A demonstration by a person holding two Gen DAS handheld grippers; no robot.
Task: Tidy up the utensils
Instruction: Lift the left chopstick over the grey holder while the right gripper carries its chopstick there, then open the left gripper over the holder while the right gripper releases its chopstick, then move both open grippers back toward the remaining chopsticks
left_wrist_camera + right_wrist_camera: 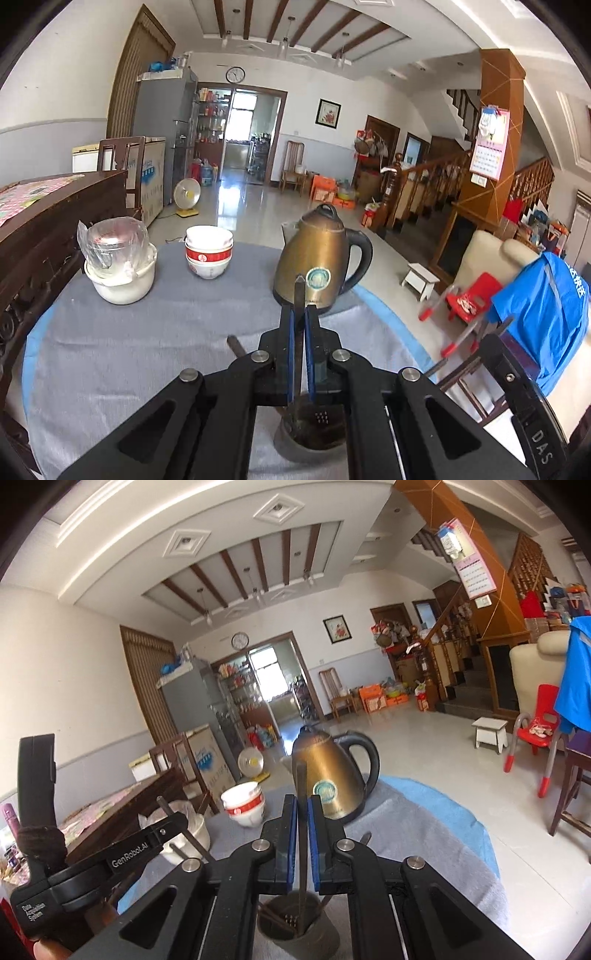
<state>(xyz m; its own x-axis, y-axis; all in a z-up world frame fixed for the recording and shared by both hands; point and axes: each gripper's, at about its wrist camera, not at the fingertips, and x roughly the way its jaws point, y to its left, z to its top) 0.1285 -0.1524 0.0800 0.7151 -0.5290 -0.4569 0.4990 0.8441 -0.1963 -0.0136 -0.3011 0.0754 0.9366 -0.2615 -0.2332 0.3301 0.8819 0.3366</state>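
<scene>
We hold our left gripper [300, 325] clamped on a dark chopstick [299, 291] standing upright, its lower end inside the grey utensil cup [314, 439] just below the fingers. Our right gripper [303, 834] is likewise closed on a second dark chopstick [301, 779], which runs down into the same cup [299, 934] (more sticks lean inside it). Beyond the cup on the grey-clothed surface [147, 350] stands the brass kettle [317, 258]; left of the kettle sit stacked bowls [209, 253], and farther left a white pot [122, 280] under plastic wrap.
</scene>
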